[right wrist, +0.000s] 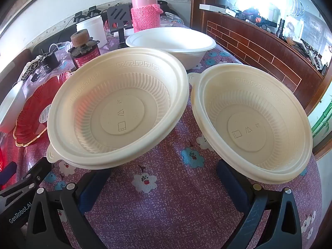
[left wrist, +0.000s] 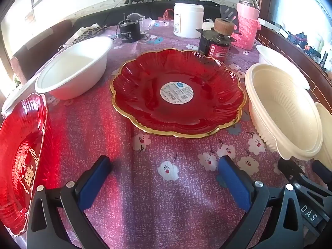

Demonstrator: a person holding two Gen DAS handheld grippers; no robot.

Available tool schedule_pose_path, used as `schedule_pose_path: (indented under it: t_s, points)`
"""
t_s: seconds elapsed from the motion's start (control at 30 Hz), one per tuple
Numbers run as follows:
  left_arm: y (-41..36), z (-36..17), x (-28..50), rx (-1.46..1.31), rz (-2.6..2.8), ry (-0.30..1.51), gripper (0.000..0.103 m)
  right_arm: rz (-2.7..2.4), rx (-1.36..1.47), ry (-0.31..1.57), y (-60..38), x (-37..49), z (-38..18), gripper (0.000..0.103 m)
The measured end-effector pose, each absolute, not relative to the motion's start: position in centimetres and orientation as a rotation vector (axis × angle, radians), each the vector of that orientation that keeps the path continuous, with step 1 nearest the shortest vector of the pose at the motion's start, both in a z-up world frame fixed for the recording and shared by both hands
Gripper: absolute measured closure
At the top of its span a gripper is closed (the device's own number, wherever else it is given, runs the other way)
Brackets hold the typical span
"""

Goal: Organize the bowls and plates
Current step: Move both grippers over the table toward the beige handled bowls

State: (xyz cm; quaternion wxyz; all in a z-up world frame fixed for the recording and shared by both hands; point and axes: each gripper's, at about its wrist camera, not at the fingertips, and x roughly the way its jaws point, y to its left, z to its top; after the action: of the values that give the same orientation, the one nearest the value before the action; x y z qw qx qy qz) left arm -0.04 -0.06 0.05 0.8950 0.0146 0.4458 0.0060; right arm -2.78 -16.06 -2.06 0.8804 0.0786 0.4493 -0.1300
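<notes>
A red gold-rimmed plate (left wrist: 178,93) lies on the floral tablecloth ahead of my left gripper (left wrist: 164,166), which is open and empty just short of it. A second red plate (left wrist: 20,155) lies at the left edge. A white bowl (left wrist: 74,66) sits back left. Two cream ribbed bowls stand ahead of my right gripper (right wrist: 164,176), one on the left (right wrist: 118,108) and one on the right (right wrist: 251,122); the gripper is open and empty between them. A wide white bowl (right wrist: 172,41) sits behind them. The red plate also shows in the right wrist view (right wrist: 33,114).
At the back of the table stand a pink thermos (right wrist: 145,10), a white tub (left wrist: 187,19), a dark bottle with a cork top (left wrist: 216,41) and a black canister (left wrist: 129,31). A wooden counter (right wrist: 259,47) runs along the right. The table's right edge is near the right cream bowl.
</notes>
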Motion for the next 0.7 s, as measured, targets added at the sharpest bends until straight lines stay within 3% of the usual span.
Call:
schedule_pose_path:
  t_s: [0.27,0.57,0.7]
  points:
    - [0.4,0.0,-1.0,0.079,-0.101,1.007,0.000,-0.206,0.244,0.955,-17.4,-3.2,-1.3,0.001]
    - [1.5,1.1,-3.9,0.098,-0.165,1.040,0.001,-0.215,0.120,1.022,-15.7,-2.3,-1.3,0.001]
    - [3.0,4.7,-7.6,0.082,-0.176,0.898,0.000,-0.230,0.091,0.947,-15.1,-5.1,0.9,0.001]
